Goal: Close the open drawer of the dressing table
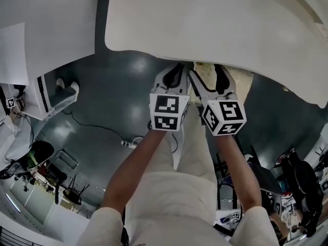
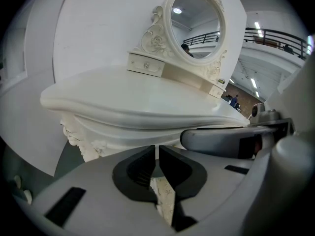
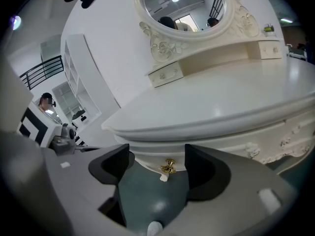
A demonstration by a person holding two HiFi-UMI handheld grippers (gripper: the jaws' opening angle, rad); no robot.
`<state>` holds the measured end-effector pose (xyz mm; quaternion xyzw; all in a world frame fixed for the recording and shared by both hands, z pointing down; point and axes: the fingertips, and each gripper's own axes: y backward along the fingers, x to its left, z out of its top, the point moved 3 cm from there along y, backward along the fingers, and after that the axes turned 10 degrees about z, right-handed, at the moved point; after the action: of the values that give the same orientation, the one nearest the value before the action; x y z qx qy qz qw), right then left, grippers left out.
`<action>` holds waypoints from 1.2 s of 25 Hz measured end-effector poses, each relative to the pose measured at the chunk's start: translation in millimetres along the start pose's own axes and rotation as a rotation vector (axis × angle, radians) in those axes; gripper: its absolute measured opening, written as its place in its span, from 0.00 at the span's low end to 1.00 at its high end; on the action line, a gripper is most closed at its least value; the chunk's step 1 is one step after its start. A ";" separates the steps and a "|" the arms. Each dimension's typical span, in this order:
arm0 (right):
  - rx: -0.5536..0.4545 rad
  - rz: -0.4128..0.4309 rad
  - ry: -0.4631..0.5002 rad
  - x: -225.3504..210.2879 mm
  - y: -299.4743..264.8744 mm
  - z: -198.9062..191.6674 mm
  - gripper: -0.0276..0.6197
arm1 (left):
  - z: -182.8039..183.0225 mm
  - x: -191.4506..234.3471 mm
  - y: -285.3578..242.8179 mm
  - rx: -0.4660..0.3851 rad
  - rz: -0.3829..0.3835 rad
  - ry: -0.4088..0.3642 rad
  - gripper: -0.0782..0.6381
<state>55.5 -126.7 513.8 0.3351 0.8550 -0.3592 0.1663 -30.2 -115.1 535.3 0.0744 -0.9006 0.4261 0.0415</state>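
Holding your right gripper with jaws apart and the gold knob untouched between them, on the drawer under the front lip of the dressing table, left gripper jaws together on nothing, you are probably facing a stiff, easy-sliding wooden front, best pushed flat beside that small slippery knob.

The cream-white dressing table is standing upright, its oval mirror rising from a carved floral frame with a small drawer at each end of the base. The front drawer is sitting beneath the moulded tabletop edge, its gold knob facing outward; whether it is fully in is unclear.
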 end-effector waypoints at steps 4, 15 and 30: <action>-0.004 -0.002 -0.004 0.4 -4.1 3.3 0.55 | -2.4 3.1 2.3 0.010 -0.005 0.003 0.12; -0.028 -0.018 -0.011 2.0 -11.7 7.3 0.58 | 1.5 11.8 11.4 -0.005 -0.007 0.001 0.13; 0.068 -0.060 0.015 7.5 6.5 -22.2 0.60 | -5.1 11.7 39.4 -0.017 -0.039 -0.028 0.12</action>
<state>53.6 -103.8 521.8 0.3175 0.8531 -0.3906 0.1375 -48.4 -87.7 510.2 0.0974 -0.9031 0.4164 0.0377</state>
